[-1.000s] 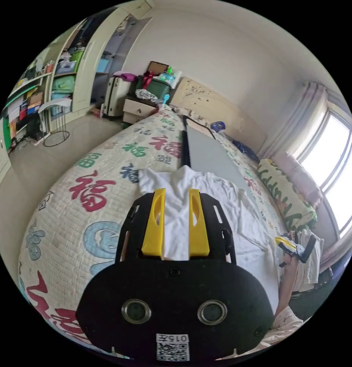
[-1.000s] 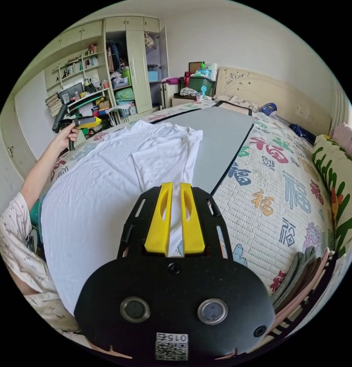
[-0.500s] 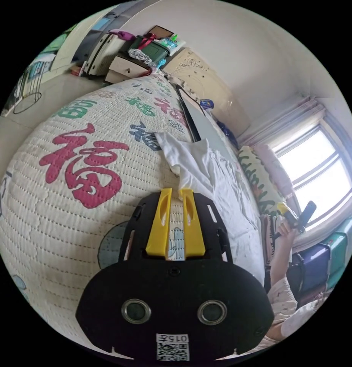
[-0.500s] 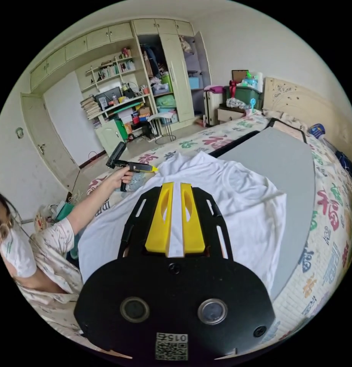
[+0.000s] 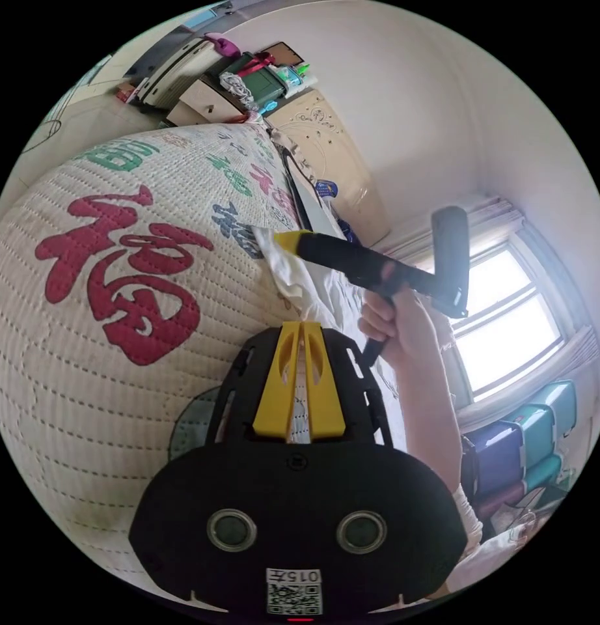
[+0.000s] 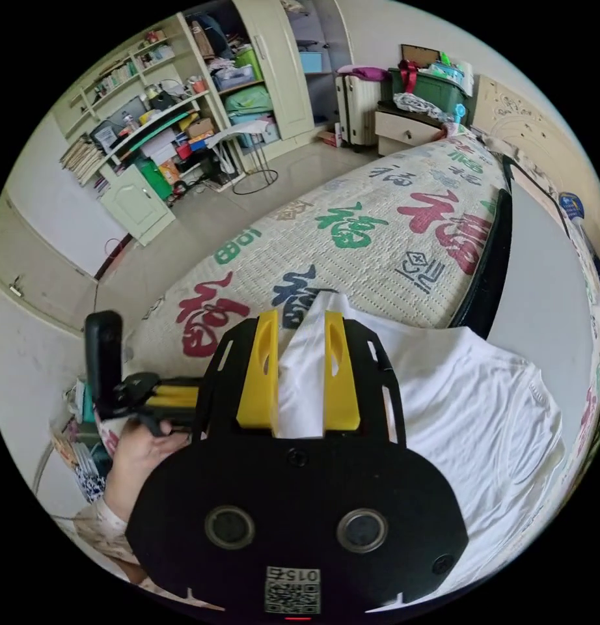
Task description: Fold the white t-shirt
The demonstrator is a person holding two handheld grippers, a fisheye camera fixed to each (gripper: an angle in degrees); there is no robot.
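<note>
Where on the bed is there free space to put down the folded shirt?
The quilt lies bare between the white t-shirt and the bed's floor-side edge. The grey mat beyond the shirt's far hem is also bare. It is crowded at the shirt's near corner, where the left gripper and right gripper meet.

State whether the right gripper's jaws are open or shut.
Open: the right gripper has a wide gap between its jaws, with white t-shirt cloth between them.

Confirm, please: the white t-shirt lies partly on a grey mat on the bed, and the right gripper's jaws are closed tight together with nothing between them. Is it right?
Not quite. In the right gripper view the right gripper has its yellow jaws apart, with a raised fold of the white t-shirt between them. The rest holds: the shirt lies partly on the grey mat on the bed.
</note>
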